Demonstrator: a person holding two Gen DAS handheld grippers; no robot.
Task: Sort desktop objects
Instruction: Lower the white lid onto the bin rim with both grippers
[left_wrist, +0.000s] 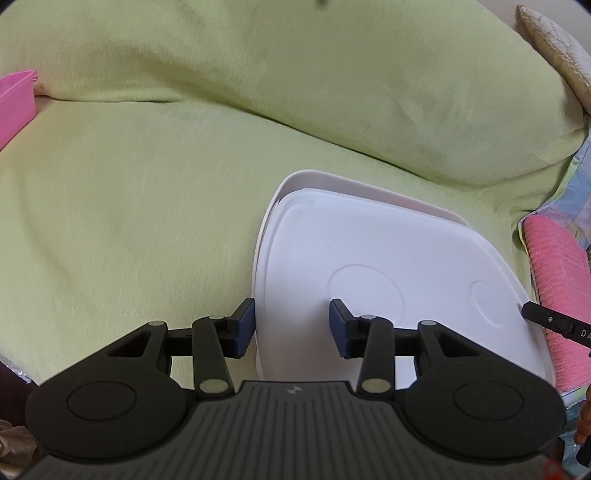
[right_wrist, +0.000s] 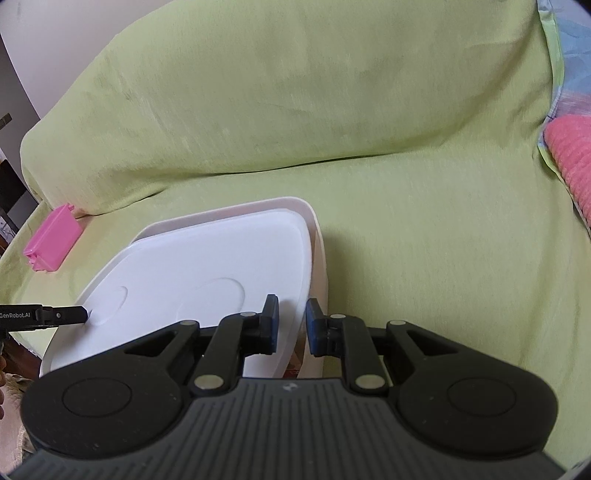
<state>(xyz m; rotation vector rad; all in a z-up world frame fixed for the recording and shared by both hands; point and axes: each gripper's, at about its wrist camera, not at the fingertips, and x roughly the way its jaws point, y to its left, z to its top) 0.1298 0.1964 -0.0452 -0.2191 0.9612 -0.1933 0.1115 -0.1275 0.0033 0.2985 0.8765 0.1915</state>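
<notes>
**Ana:** Box (left_wrist: 388, 273) first, then. White plastic with a lid (right_wrist: 207, 273) lying on top, sitting on the green cover (left_wrist: 147, 184) of the couch. At the far left there's a pink case (right_wrist: 51, 240) against the backrest, well apart from it.

**Ben:** And the grippers?

**Ana:** The left gripper (left_wrist: 291, 328) is wide open and straddles the box's left edge, one finger outside over the cover, the other over the lid. It holds nothing. The right gripper (right_wrist: 291, 325) is at the right edge, jaws narrowed to a small gap with the lid's rim running between them. Whether the pads actually touch the rim, I can't tell.

**Ben:** How would it handle?

**Ana:** My guess is light and stiff, smooth enough to slip. The lid looks askew, shifted inside the box's rim rather than seated, so I'd expect it to slide or tip if lifted from one side only. Taking the rim at both short ends seems safest.

**Ben:** Which way does it lie?

**Ana:** Flat, lid up, long axis running roughly left to right between the two grippers, its far side facing the backrest. Off to the right there's a pink knit cushion (left_wrist: 554, 288), near the box's right end.
</notes>
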